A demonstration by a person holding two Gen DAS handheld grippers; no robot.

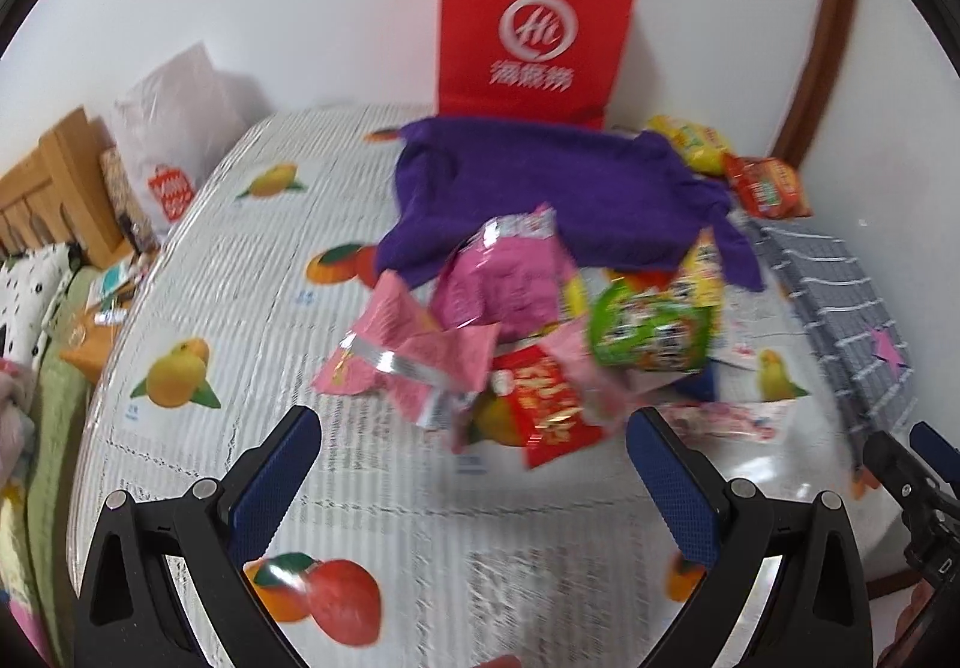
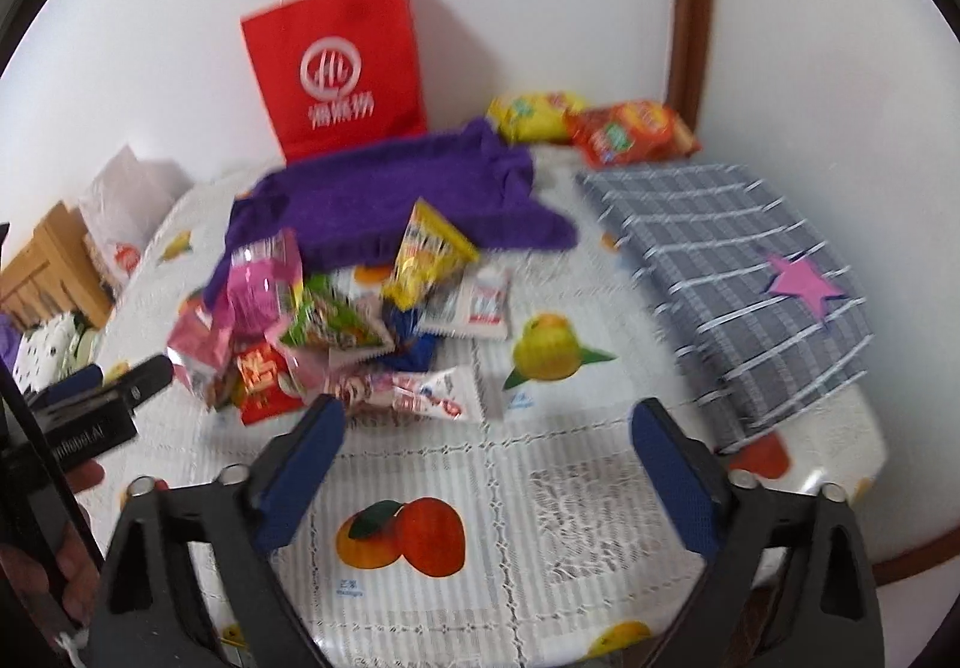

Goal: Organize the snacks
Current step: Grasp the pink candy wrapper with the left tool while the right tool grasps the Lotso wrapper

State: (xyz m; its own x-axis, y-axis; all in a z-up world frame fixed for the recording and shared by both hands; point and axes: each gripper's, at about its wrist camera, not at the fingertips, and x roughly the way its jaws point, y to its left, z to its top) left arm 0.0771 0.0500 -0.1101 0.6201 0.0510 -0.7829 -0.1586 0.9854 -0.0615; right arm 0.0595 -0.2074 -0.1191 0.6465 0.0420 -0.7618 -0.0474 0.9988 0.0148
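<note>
A heap of snack packets lies mid-table: pink packets (image 1: 420, 350), a green one (image 1: 654, 332), a red one (image 1: 546, 404). In the right wrist view the same heap shows a yellow packet (image 2: 426, 254) and white wrappers (image 2: 432, 398). My left gripper (image 1: 474, 419) is open, its fingertips just short of the heap's near edge and gripping nothing. My right gripper (image 2: 489, 407) is open over bare tablecloth, right of the heap, and it also shows at the left wrist view's right edge (image 1: 912, 464). The left gripper (image 2: 120, 386) appears at the far left.
A purple cloth (image 1: 540, 188) lies behind the heap, with a red paper bag (image 1: 534, 26) upright against the wall. A grey checked fabric box (image 2: 738, 278) with a pink star sits at the right. Yellow (image 2: 534, 116) and orange (image 2: 630, 131) snack bags lie in the back corner.
</note>
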